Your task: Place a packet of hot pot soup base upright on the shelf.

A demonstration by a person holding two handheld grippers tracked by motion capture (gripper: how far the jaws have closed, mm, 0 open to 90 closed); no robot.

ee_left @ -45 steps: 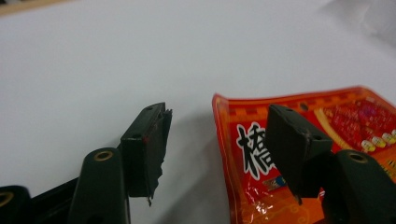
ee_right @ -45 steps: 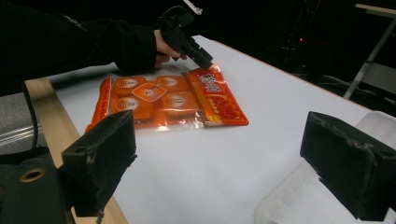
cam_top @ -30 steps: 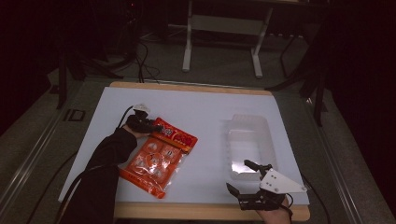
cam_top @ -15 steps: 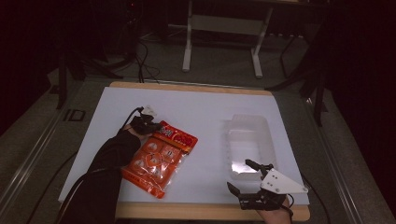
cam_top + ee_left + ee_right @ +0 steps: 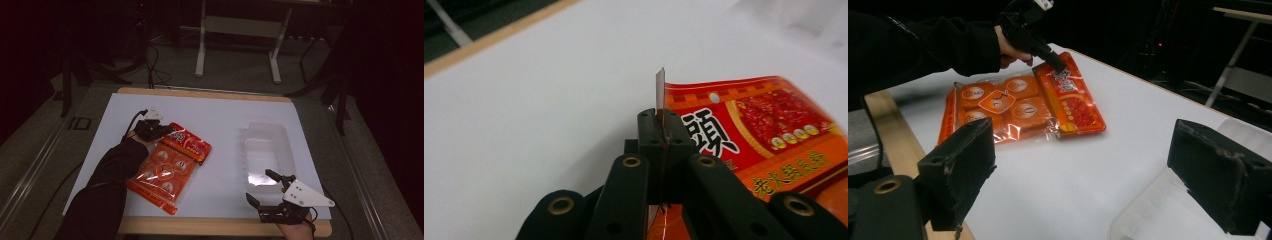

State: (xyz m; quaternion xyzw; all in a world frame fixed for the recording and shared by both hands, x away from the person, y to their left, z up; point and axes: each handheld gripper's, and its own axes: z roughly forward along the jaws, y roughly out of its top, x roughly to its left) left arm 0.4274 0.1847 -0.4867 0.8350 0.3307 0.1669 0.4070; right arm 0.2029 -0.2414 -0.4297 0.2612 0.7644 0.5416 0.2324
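The left gripper [image 5: 663, 140], just closed, pinches the packet's [image 5: 170, 162] far corner; the right gripper [image 5: 264, 186], near the tray [image 5: 287, 145], gapes wide.

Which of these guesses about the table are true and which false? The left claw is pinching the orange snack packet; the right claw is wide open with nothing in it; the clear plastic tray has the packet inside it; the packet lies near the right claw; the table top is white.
1. The left claw is pinching the orange snack packet. True: its jaws are shut on the packet's top edge.
2. The right claw is wide open and holds nothing. True.
3. The clear plastic tray has the packet inside it. False: the tray is empty, and the packet lies on the table beside it.
4. The packet lies near the right claw. False: it lies at the left side, by the left claw.
5. The table top is white. True.
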